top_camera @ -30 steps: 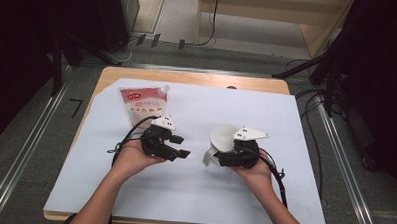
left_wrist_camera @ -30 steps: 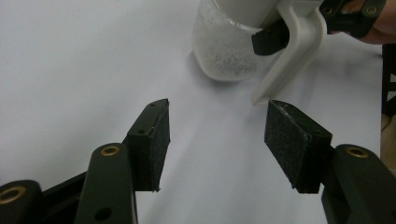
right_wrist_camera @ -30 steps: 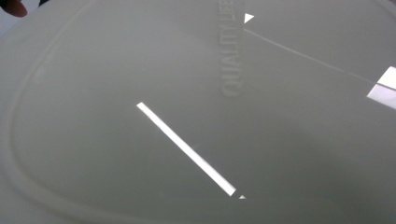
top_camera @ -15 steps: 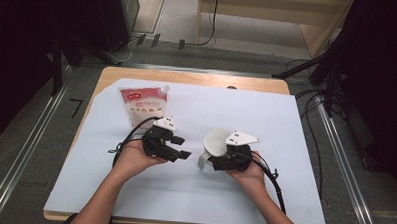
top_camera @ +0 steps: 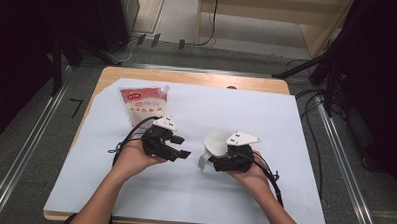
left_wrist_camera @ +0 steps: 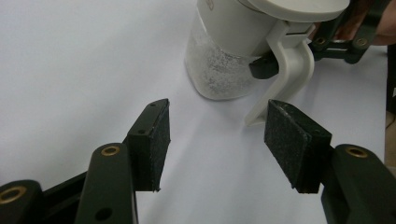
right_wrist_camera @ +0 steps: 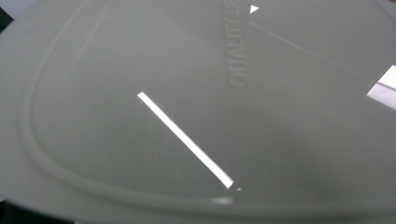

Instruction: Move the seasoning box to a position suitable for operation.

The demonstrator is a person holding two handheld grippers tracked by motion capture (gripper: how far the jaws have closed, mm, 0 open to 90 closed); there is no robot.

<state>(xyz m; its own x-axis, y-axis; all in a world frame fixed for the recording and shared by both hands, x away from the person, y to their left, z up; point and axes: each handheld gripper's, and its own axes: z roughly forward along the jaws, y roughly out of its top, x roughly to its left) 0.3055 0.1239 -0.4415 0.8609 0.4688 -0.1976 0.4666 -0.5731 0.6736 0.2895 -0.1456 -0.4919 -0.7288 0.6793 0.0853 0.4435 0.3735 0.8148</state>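
the white lidded jug (top_camera: 219,142) is the landmark here: it stands on the white table cover (top_camera: 285,135) near the middle, with a frosted, grainy lower body and a pale lid (right_wrist_camera: 196,112) that sits close under the right gripper's camera.

the right gripper (top_camera: 228,158) is at the jug's handle side. from the left gripper view one of its black pads (left_wrist_camera: 264,67) presses against the white handle (left_wrist_camera: 287,70), so its jaws look clamped on the handle, though the second pad is hidden behind it.

the left gripper (top_camera: 177,147) hangs just to the jug's left, its jaws apart with nothing between them, both pads (left_wrist_camera: 156,140) aimed toward the jug's base and the handle's lower tip.

the step in hand seems to be steadying the jug so the free gripper can work on it. to do it well, keep the right grip firm and the jug upright, since the grainy contents would shift if it tips. bring the left gripper in level and slowly. the red and white pouch (top_camera: 143,106) lies beyond the jug's left side, well apart, and stays clear of the approach.
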